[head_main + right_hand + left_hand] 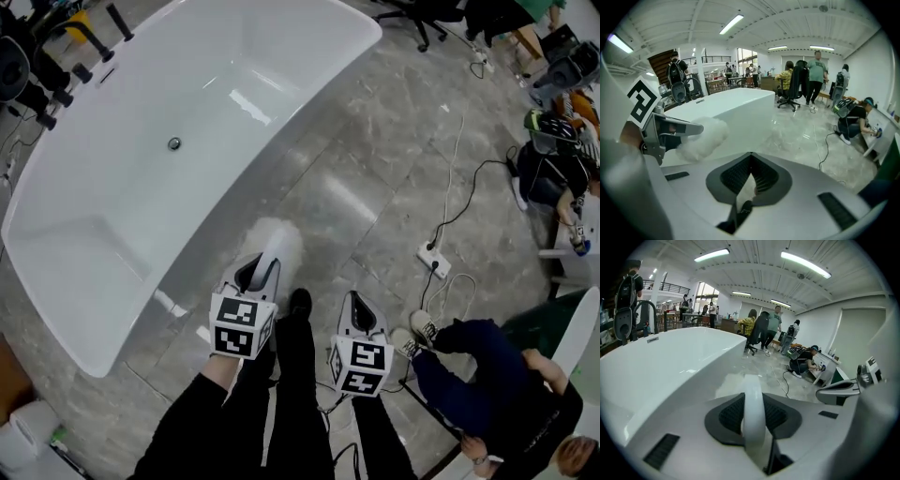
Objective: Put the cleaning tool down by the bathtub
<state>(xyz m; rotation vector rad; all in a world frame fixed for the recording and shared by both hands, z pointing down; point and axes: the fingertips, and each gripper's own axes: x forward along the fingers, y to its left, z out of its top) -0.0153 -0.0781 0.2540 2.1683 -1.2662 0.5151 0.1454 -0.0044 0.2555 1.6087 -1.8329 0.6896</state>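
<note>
Head view: one tub (pixel 141 216) with one drain (pixel 173 143), and one tool (pixel 278 242) over the floor (pixel 375 187), just beside the tub's near wall. Contact with the floor cannot be determined. Two grippers, one power strip (pixel 433 260) and one crouching person (pixel 487 375) are in view.

Left gripper view only: the left gripper (pixel 261 274) is clamped on the tool's white handle (pixel 753 413).

Right gripper view only: the right gripper (pixel 356 305) has its jaw tips together, empty. The tool's fluffy head (pixel 703 133) projects past the left gripper.
</note>
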